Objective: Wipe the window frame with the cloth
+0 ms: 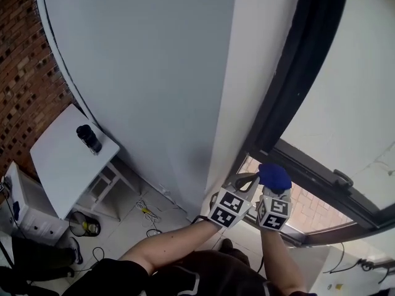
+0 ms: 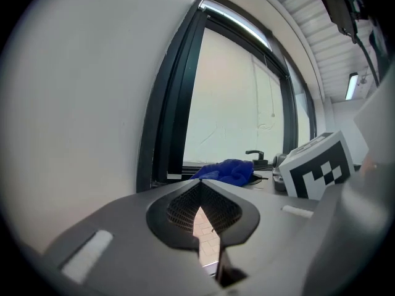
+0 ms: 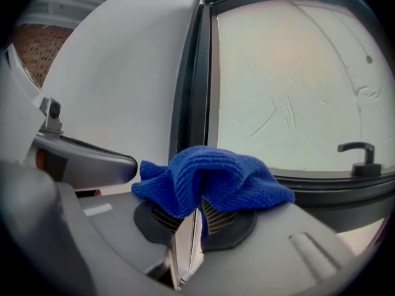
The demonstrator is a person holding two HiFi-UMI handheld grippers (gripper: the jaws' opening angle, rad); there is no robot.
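blue cloth (image 3: 210,177) is bunched up and clamped between the jaws of the right gripper (image 3: 199,213). it is held at the lower corner of the dark window frame (image 3: 192,73), near the bottom rail; contact with the frame cannot be confirmed. left gripper (image 2: 199,189) sits just beside it, jaws closed tip to tip, nothing between them. a window handle (image 3: 357,148) stands further along the rail.

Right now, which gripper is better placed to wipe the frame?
Right. The right gripper is shut on the blue cloth, close to the dark window frame. The left gripper is shut on nothing, so it would need the cloth first.
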